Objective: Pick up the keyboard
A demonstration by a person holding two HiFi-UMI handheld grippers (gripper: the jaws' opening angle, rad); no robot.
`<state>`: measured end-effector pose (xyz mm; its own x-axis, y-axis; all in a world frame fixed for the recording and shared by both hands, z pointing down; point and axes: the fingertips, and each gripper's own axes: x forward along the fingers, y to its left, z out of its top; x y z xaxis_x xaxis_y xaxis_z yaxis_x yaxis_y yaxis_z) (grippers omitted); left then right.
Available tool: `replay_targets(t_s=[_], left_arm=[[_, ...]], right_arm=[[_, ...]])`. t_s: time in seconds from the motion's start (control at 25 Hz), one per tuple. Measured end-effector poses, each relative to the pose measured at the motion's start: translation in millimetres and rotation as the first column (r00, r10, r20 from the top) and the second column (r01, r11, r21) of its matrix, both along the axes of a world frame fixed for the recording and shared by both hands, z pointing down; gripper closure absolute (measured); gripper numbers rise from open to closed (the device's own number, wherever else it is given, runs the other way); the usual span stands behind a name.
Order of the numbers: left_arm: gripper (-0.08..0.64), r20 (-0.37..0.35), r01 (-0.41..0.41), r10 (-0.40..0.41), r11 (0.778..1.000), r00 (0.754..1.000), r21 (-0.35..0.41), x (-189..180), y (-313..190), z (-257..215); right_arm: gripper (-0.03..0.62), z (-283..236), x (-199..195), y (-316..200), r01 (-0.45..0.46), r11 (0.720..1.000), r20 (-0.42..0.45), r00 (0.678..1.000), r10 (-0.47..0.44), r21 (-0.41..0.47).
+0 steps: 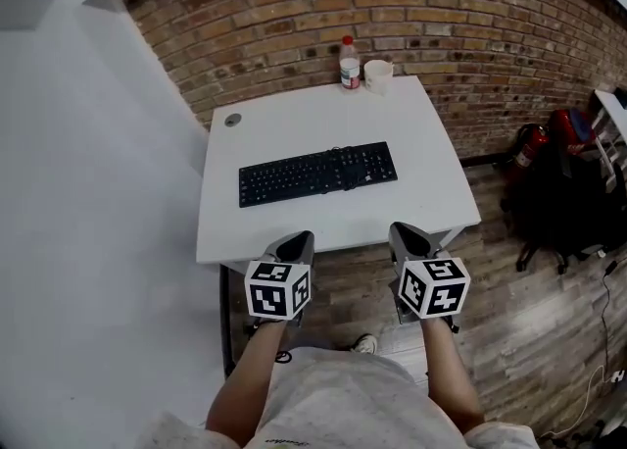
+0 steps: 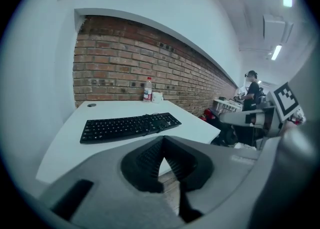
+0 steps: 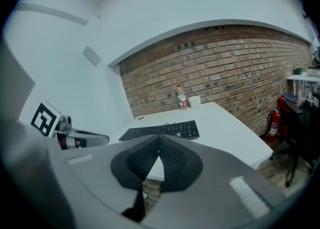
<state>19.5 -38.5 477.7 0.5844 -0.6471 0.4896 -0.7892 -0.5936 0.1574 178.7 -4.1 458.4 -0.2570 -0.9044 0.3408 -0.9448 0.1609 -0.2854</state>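
Observation:
A black keyboard (image 1: pixel 317 173) lies across the middle of a white table (image 1: pixel 294 226); it also shows in the left gripper view as keyboard (image 2: pixel 129 125) and in the right gripper view as keyboard (image 3: pixel 160 131). My left gripper (image 1: pixel 299 239) hovers at the table's near edge, short of the keyboard's left half, shut and empty. My right gripper (image 1: pixel 404 232) hangs at the same edge, below the keyboard's right end, also shut with nothing between its tips. In their own views the left gripper (image 2: pixel 163 140) and right gripper (image 3: pixel 159 138) have tips that meet.
A plastic bottle (image 1: pixel 349 65) and a white cup (image 1: pixel 378 74) stand at the table's far edge by the brick wall. A round cable port (image 1: pixel 232 120) sits at the far left corner. A red fire extinguisher (image 1: pixel 530 146) and dark chair (image 1: pixel 558 202) are at the right, with a person (image 2: pixel 252 89) beyond.

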Motion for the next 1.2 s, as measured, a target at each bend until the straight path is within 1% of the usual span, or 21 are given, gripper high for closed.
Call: replay_targets(t_s=[0.08, 0.24, 0.4, 0.64, 0.92, 1.0, 1.08, 1.12, 1.2], left_arm=[[0.571, 0.013, 0.032, -0.032, 0.999, 0.999, -0.004, -8.3, -7.1, 4.2], [0.571, 0.016, 0.090, -0.089, 0.996, 0.996, -0.018, -23.1, -24.6, 9.9], [0.571, 0.017, 0.123, -0.123, 0.992, 0.992, -0.021, -31.2, -47.3, 18.5], [0.571, -0.001, 0.157, -0.157, 0.987, 0.988, -0.027, -43.5, -102.2, 31.8], [0.569, 0.007, 0.202, -0.202, 0.979, 0.979, -0.039, -65.4, -170.8, 45.7], [0.544, 0.011, 0.211, -0.211, 0.977, 0.978, -0.044, -72.7, -187.7, 49.9], [0.501, 0.016, 0.209, -0.209, 0.976, 0.978, -0.054, -78.5, -202.7, 54.5], [0.495, 0.021, 0.210, -0.209, 0.976, 0.978, -0.058, -82.1, -209.7, 56.5], [0.482, 0.034, 0.218, -0.217, 0.974, 0.976, -0.059, -92.1, -223.0, 59.9]], right_arm=[[0.581, 1.6, 3.2, -11.1, 0.010, 1.000, 0.006, 1.000, -0.010, -0.001], [0.581, 5.3, 0.6, -32.9, 0.041, 0.999, 0.003, 0.999, -0.041, -0.012], [0.581, 15.4, -1.8, -55.0, 0.068, 0.997, -0.009, 0.998, -0.068, -0.032], [0.581, 27.2, 1.9, -107.1, 0.067, 0.997, -0.036, 0.997, -0.068, -0.046], [0.581, 46.7, 12.7, -173.9, 0.046, 0.993, -0.088, 0.995, -0.055, -0.108], [0.581, 52.6, 14.9, -190.7, 0.035, 0.992, -0.100, 0.994, -0.047, -0.123], [0.581, 57.5, 16.9, -206.2, 0.028, 0.990, -0.113, 0.993, -0.044, -0.137], [0.579, 60.0, 17.5, -213.1, 0.028, 0.989, -0.120, 0.992, -0.046, -0.145], [0.525, 65.5, 18.4, -224.6, 0.026, 0.986, -0.139, 0.989, -0.049, -0.165]])
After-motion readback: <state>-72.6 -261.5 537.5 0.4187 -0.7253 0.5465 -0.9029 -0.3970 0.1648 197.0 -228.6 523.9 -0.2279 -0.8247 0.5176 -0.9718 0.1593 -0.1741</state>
